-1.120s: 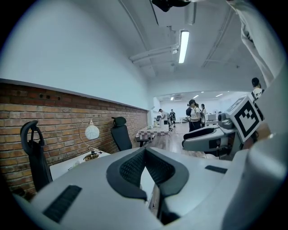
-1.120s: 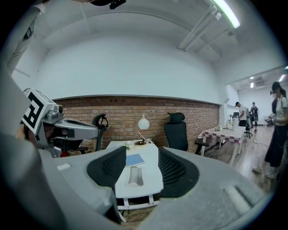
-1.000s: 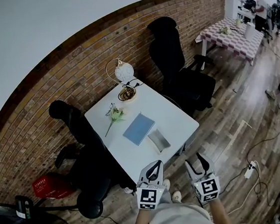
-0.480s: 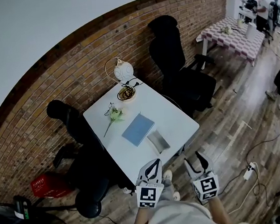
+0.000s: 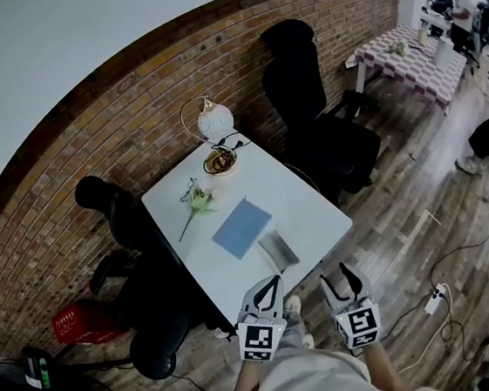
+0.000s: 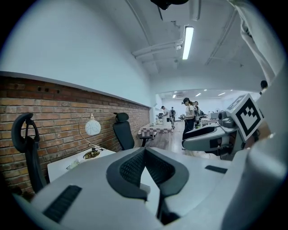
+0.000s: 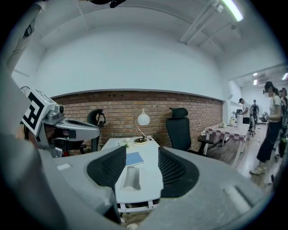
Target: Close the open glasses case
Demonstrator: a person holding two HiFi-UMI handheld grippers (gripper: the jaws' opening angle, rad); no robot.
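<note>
Glasses case [image 5: 277,249] lies open near the front edge of the white table [image 5: 309,207], centre frame, untouched.
Right gripper [image 5: 335,274] gapes wide, empty; left gripper [image 5: 276,281] has its tips pinched together on nothing. Both hover just off the table's edge.

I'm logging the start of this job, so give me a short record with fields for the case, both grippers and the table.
glasses case: open, on the table near its front edge
left gripper: shut, empty, short of the table
right gripper: open, empty, short of the table
also on table: blue notebook, flower, lamp
</note>
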